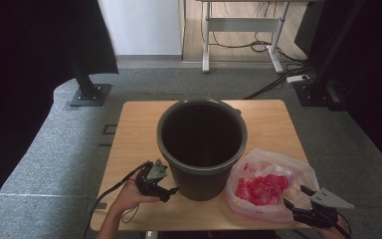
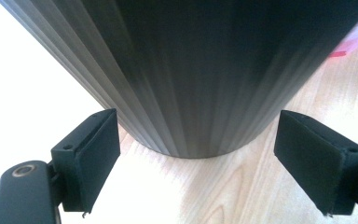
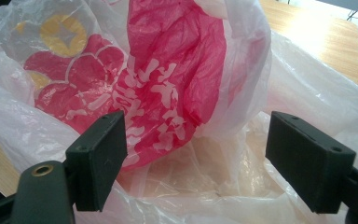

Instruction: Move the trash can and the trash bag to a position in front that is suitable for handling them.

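Note:
A dark ribbed bucket (image 1: 201,144) stands upright and empty in the middle of the wooden table (image 1: 134,139). To its right lies a crumpled white plastic bag with red print (image 1: 268,186). My left gripper (image 1: 166,191) is open, low at the bucket's left base, jaws pointing at its wall (image 2: 191,74). My right gripper (image 1: 296,196) is open at the bag's near right edge. In the right gripper view the bag (image 3: 168,93) lies just beyond the spread jaws, nothing between them.
The table's near edge runs just in front of both hands. Grey carpet (image 1: 45,164) surrounds the table. A black frame post (image 1: 82,79) stands at the back left, and a white desk frame (image 1: 241,30) with cables at the back.

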Motion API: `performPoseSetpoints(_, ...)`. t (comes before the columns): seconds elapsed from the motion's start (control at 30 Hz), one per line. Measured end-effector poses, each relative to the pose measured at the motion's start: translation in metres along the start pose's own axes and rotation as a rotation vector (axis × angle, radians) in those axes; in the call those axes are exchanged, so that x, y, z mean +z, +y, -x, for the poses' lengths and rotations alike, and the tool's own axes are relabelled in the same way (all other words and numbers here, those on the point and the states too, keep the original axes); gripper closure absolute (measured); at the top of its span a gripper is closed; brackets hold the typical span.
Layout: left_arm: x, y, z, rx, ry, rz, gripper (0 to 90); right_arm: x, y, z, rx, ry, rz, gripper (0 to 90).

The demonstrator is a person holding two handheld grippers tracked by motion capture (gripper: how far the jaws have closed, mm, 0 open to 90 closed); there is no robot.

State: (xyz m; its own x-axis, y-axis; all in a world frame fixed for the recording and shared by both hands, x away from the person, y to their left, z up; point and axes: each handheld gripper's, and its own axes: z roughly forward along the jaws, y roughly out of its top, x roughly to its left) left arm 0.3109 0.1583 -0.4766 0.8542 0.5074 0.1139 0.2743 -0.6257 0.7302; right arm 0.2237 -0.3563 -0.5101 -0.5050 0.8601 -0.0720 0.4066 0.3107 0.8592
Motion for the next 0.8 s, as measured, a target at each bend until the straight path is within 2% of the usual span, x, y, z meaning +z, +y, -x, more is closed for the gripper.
performPoseSetpoints(0.33,-0.018,-0.006,0.011,-0.002,0.008,0.016,14.1,-0.003,0.001,0.001,0.000,-0.001,0.015,20.2)
performPoseSetpoints(0.67,-0.021,-0.010,0.009,-0.047,-0.017,0.014,14.6,-0.005,0.000,0.001,-0.003,-0.003,0.020,20.2)
performPoseSetpoints(0.8,-0.024,-0.009,0.009,-0.050,-0.011,0.021,14.4,-0.005,0.001,0.001,-0.004,-0.003,0.021,20.2)
